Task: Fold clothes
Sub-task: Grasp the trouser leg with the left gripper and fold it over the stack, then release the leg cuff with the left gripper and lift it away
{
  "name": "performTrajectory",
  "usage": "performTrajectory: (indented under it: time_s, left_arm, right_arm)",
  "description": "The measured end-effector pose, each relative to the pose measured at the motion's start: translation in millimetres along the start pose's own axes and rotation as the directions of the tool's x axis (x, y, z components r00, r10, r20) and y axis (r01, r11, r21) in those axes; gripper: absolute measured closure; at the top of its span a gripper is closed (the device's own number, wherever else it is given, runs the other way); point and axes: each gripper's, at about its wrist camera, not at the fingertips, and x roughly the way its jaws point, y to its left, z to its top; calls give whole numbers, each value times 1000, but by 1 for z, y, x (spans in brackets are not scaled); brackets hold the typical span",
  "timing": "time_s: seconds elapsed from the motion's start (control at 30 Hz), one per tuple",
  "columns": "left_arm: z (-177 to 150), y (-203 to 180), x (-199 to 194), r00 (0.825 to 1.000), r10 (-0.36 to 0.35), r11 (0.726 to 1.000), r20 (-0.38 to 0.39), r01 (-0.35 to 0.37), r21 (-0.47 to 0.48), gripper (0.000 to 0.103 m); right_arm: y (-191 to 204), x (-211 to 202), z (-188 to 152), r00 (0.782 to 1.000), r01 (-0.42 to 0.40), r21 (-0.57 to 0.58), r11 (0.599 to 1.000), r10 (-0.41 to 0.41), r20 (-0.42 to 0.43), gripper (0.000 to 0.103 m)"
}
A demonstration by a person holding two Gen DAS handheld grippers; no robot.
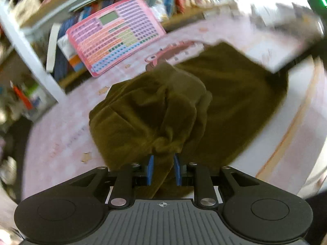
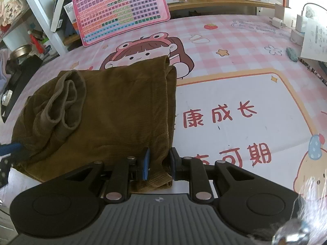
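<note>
On the pink cartoon-printed worktop an olive-brown garment lies partly folded, left tongs and right tongs each pinching its near edge, seemingly mid-fold, needing an even carry-over.

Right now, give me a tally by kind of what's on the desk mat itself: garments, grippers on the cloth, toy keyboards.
Olive-brown garment: 1
Grippers gripping its near edge: 2, left gripper, right gripper
Pink toy keyboard, leaning at the back of the mat: 1
Total: 4
</note>
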Motion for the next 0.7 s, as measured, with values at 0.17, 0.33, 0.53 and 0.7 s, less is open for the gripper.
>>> performTrajectory:
  time_s: [0.17, 0.33, 0.53, 0.7]
  left_arm:
    - [-14, -31, -1, 982, 191, 948, 5, -186, 259, 65]
    - [-21, -36, 0, 968, 252, 907, 3, -237, 349, 58]
    - [-17, -46, 2, 964, 264, 882, 20, -249, 400, 48]
    - [-16, -63, 25, 924, 380, 809, 45, -355, 469, 42]
  right_arm:
    - [0, 0, 0, 1000, 0, -2, 1000, 0, 1, 83]
    - [-1, 0, -1, 1000, -4, 2, 1000, 4, 6, 83]
    - [0, 0, -3, 1000, 1, 0, 1000, -1, 14, 83]
    - [-2, 0, -3, 1000, -9, 1, 1000, 9, 15, 83]
